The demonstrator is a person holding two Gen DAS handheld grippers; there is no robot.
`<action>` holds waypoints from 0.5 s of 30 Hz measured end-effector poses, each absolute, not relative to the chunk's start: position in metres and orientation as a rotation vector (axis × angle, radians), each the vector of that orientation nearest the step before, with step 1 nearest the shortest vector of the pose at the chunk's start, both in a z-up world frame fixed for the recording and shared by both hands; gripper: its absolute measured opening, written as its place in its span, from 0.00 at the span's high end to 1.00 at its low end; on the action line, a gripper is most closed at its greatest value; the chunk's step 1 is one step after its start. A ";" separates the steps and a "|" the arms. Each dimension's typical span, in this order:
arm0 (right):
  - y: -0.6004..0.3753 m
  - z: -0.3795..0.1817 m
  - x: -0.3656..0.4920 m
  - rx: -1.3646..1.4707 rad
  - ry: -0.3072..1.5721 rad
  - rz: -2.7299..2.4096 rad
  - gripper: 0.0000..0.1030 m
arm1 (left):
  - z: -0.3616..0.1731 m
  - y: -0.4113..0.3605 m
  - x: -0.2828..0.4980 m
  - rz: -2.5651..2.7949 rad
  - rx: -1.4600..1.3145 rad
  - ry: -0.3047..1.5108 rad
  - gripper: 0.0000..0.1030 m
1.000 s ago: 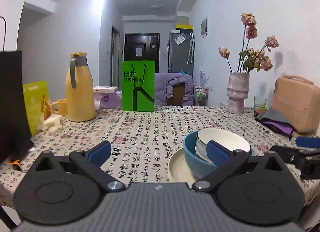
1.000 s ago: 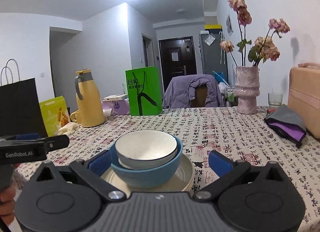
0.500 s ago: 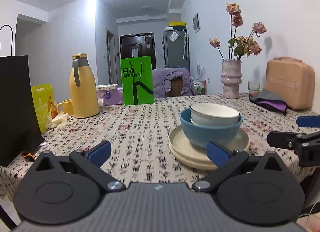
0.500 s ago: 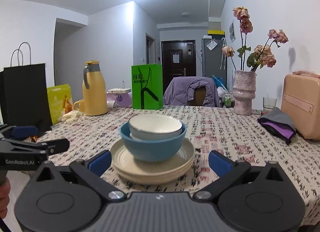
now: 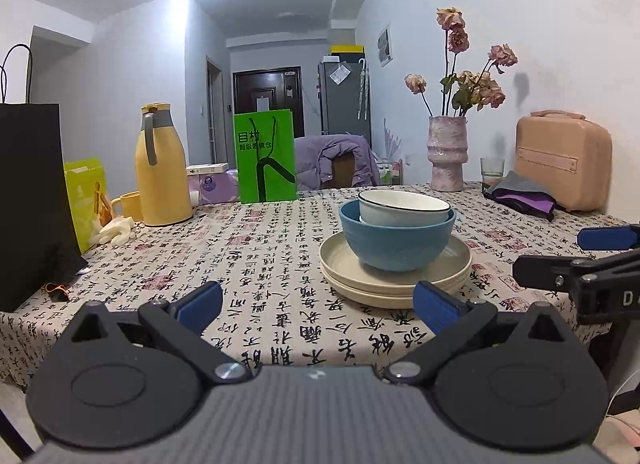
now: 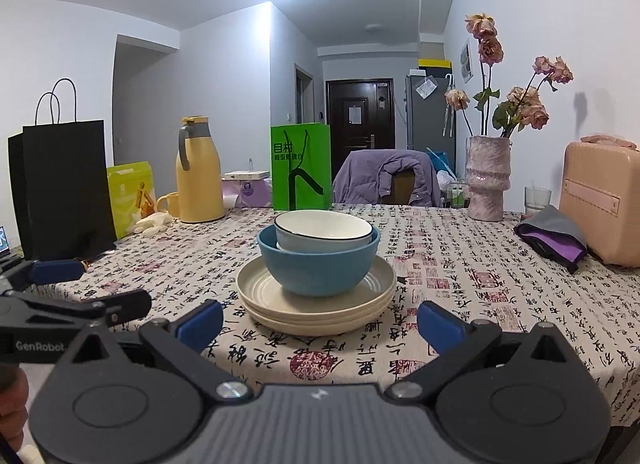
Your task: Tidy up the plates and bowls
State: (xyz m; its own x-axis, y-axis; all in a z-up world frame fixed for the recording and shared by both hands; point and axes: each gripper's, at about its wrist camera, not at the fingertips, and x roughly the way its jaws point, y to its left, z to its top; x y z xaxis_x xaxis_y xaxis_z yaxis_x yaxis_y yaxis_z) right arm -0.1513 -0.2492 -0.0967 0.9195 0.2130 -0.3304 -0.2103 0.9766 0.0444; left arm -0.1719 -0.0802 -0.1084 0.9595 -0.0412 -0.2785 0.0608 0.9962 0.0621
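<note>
Bowls nested on stacked cream plates (image 6: 316, 304) sat dead ahead of my right claw (image 6: 320, 324) on the desk (image 6: 500, 284), nearer it than my left claw (image 5: 318, 306); both gaped wide, empty.

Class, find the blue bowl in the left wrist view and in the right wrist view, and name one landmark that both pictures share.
Left wrist view: the blue bowl sits right of centre, on the stacked plates, with a white bowl nested in it.
Right wrist view: the blue bowl is at the centre, just above the open right gripper.
Shared landmark: the green bag standing behind it.
</note>
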 end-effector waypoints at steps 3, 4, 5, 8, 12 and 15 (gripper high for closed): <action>-0.250 -0.097 -0.149 0.013 0.351 0.208 0.00 | -0.105 -0.077 -0.171 -0.046 0.060 0.274 0.00; -0.251 -0.097 -0.149 0.015 0.351 0.206 0.00 | -0.105 -0.076 -0.171 -0.046 0.056 0.271 0.00; -0.251 -0.096 -0.150 0.017 0.350 0.205 0.00 | -0.104 -0.076 -0.171 -0.046 0.054 0.270 0.00; -0.251 -0.098 -0.149 0.025 0.355 0.208 0.00 | -0.106 -0.074 -0.172 -0.050 0.051 0.282 0.00; -0.249 -0.100 -0.149 0.024 0.367 0.218 0.00 | -0.107 -0.071 -0.175 -0.049 0.043 0.288 0.00; -0.248 -0.101 -0.147 0.028 0.377 0.220 0.00 | -0.108 -0.069 -0.174 -0.051 0.034 0.292 0.00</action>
State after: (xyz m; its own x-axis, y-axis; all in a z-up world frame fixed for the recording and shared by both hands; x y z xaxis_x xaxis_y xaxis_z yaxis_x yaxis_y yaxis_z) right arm -0.1472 -0.2484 -0.1014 0.9062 0.2186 -0.3620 -0.2081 0.9757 0.0683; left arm -0.1738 -0.0691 -0.1076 0.9563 -0.0454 -0.2887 0.0553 0.9981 0.0263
